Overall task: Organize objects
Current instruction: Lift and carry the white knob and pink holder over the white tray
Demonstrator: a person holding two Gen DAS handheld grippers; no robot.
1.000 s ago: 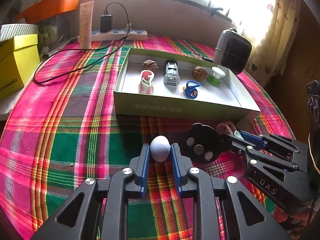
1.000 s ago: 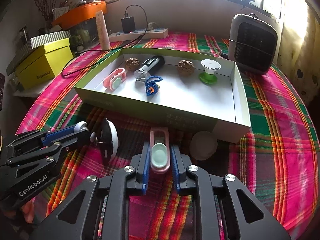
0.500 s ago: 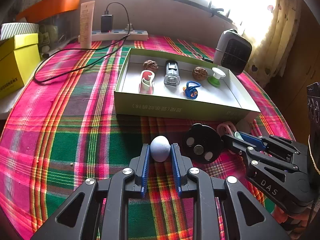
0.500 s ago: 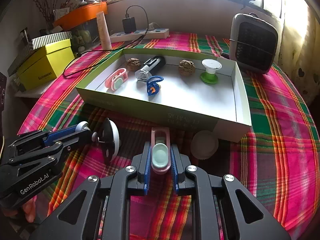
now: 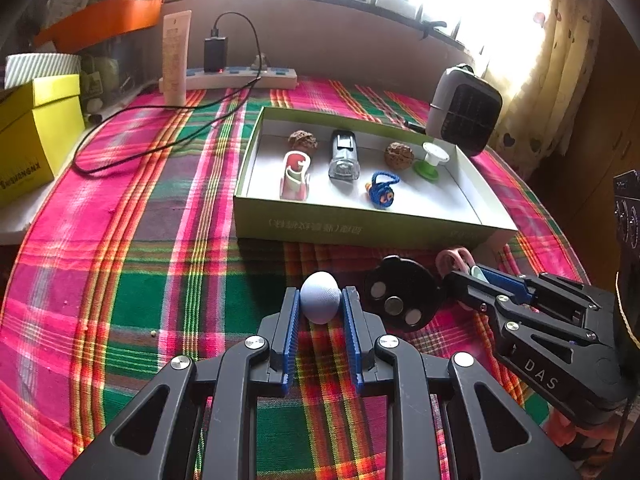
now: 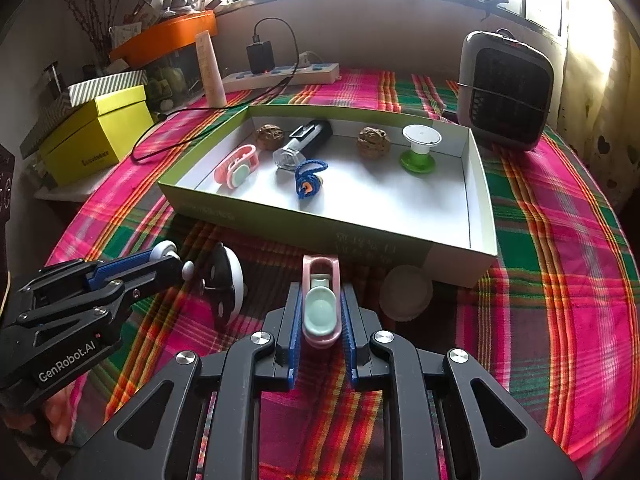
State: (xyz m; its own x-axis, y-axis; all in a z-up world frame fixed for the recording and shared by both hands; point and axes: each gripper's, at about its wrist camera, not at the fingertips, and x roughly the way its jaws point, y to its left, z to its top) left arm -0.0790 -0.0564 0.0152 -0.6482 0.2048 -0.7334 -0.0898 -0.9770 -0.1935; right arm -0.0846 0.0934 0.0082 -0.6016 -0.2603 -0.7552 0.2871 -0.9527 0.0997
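- Left gripper [image 5: 320, 306]: fingers clenched on a pale round knob [image 5: 320, 297]. In the right wrist view that knob tops a stem joined to a black disc with a white rim [image 6: 228, 284], so knob and disc read as one item, held at the fingertips just above the table [image 5: 120, 300].
- Right gripper [image 6: 321, 312]: fingers clenched on a pink clip with a mint pad [image 6: 321, 304]. Its long axis runs straight out along the fingers, the open loop end projecting past the fingertips toward the box.
- Green box [image 6: 332, 236], open-topped, white inside: directly ahead of both pairs of fingers, its near wall just beyond the clip's loop end. It is closer to the right fingers than to the left.
- Box contents: a second pink clip [image 6: 236, 166], two walnuts [image 6: 270, 136], a clear-and-black tube [image 6: 304, 142], a blue cord toy [image 6: 308, 178], a green-and-white spool [image 6: 419, 150].
- Free floor of the box: the near right part, ahead and slightly right of the right fingers.
- Translucent round lid [image 6: 406, 292]: on the table just right of the right fingers, against the box's near wall, not held.
- Judgement: both held items must be raised over the near wall and carried forward; the right hand has the shorter path.
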